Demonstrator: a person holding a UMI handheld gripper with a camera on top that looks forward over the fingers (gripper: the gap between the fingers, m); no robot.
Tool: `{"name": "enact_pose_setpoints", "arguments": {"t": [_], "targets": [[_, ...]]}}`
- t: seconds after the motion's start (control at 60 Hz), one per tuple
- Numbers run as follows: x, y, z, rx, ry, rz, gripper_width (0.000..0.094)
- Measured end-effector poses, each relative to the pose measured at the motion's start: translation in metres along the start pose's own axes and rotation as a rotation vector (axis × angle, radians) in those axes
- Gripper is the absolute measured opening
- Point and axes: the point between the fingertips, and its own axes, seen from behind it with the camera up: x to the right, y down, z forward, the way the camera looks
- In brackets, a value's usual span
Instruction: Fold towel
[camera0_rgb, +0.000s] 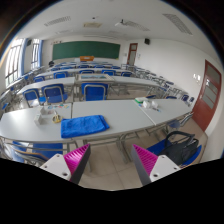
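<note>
A blue towel (84, 125) lies in a rumpled heap on a long white table (120, 118), well beyond my fingers and a little left of the middle. My gripper (112, 163) is held back from the table over the floor, its two fingers spread wide with the pink pads (76, 162) facing each other and nothing between them.
Small bottles stand on the table left of the towel (44, 118) and to its right (148, 103). Rows of desks with blue chairs (93, 92) fill the room behind. A black basket (181, 148) sits at the right. A green board (84, 49) hangs on the far wall.
</note>
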Motion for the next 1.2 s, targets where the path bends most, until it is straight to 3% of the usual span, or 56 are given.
{"name": "enact_pose_setpoints", "arguments": {"t": [0.2,0.45,0.733,0.8,0.933,0.983,1.2], "targets": [[-0.130,0.070,0.059,-0.125,-0.186,-0.018,0.0854],[-0.257,0.030,0.156,-0.071,-0.349,-0.143,0.0856],[-0.301,0.015,0.276,-0.094,-0.357,-0.203,0.0834],[-0.301,0.019,0.291,-0.104,-0.345,-0.207,0.0722],[-0.297,0.013,0.298,-0.046,-0.342,-0.284,0.0275],[-0.287,0.010,0.303,-0.031,-0.312,-0.307,0.0051],[-0.288,0.003,0.293,-0.080,-0.419,-0.186,0.0029]]}}
